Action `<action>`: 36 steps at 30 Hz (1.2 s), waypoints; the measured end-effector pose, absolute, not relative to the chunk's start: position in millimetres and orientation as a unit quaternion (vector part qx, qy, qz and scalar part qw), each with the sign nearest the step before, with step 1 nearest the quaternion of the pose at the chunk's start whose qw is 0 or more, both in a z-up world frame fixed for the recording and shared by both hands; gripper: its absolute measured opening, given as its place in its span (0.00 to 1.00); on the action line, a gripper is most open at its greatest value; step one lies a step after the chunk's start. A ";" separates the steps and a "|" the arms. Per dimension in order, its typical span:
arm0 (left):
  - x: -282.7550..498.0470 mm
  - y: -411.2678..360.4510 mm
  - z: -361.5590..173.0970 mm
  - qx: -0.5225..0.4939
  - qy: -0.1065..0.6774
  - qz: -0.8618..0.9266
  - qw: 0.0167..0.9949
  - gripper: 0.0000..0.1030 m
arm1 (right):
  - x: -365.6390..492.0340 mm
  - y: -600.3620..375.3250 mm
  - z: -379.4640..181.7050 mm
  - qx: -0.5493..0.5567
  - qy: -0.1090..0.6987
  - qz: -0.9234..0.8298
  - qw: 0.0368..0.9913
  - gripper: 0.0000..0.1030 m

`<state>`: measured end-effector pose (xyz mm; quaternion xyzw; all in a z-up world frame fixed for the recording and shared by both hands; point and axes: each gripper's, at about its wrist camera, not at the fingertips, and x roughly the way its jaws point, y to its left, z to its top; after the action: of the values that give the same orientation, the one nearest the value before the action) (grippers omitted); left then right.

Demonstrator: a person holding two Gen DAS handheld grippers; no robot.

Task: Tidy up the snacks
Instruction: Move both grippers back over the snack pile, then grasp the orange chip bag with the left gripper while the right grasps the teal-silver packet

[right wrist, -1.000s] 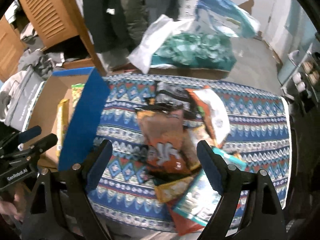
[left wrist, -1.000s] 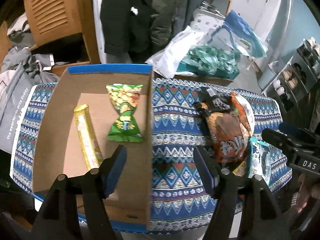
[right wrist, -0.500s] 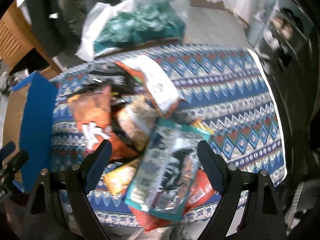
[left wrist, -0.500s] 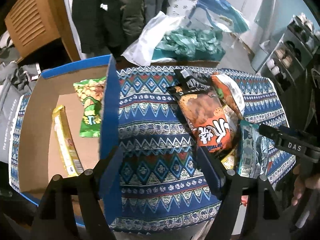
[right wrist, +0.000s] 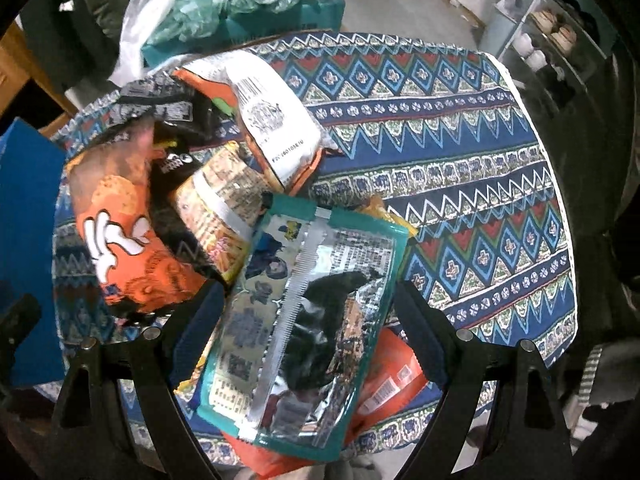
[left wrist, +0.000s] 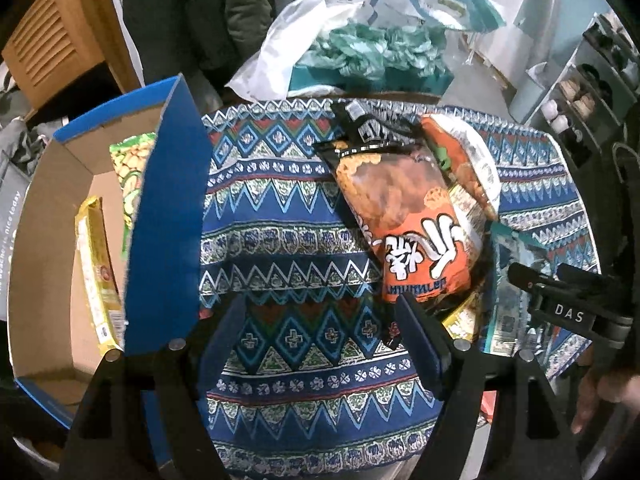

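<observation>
Two snacks lie in the cardboard box (left wrist: 48, 216): a green bag (left wrist: 128, 168) and a yellow bar (left wrist: 96, 276). A big pile of snack bags (right wrist: 224, 184) waits on the desk (right wrist: 460, 168). Both grippers, left gripper (left wrist: 324, 332) and right gripper (right wrist: 308, 324), hold nothing, jaws apart.

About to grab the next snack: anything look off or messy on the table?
Nothing is spilled or torn. The snack pile is a jumble: the teal packet lies face down across other bags, overhanging the table edge. Only two snacks sit in the cardboard box.
</observation>
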<state>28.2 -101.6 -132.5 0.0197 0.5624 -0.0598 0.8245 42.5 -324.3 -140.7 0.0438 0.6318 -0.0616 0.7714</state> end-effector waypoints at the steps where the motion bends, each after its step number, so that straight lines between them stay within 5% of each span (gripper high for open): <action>1: 29.2 -102.3 -134.9 0.021 0.564 -0.059 0.823 0.76 | 42.4 -324.8 -142.7 0.043 0.633 -0.066 0.770 0.83; 17: 41.4 -114.2 -159.7 0.013 0.595 -0.057 0.801 0.76 | 47.9 -320.1 -180.9 0.044 0.655 -0.054 0.752 0.83; 24: 46.4 -123.0 -158.4 0.013 0.592 -0.056 0.804 0.76 | 45.0 -309.6 -176.8 0.020 0.642 -0.013 0.766 0.56; 36: 65.2 -137.5 -151.0 -0.026 0.586 -0.053 0.808 0.79 | 47.3 -340.6 -157.6 0.039 0.624 -0.006 0.781 0.51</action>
<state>65.2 -137.5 -151.0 -0.0262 0.5855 -0.0532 0.8085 47.3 -340.6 -157.6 0.0394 0.6239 -0.0055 0.7805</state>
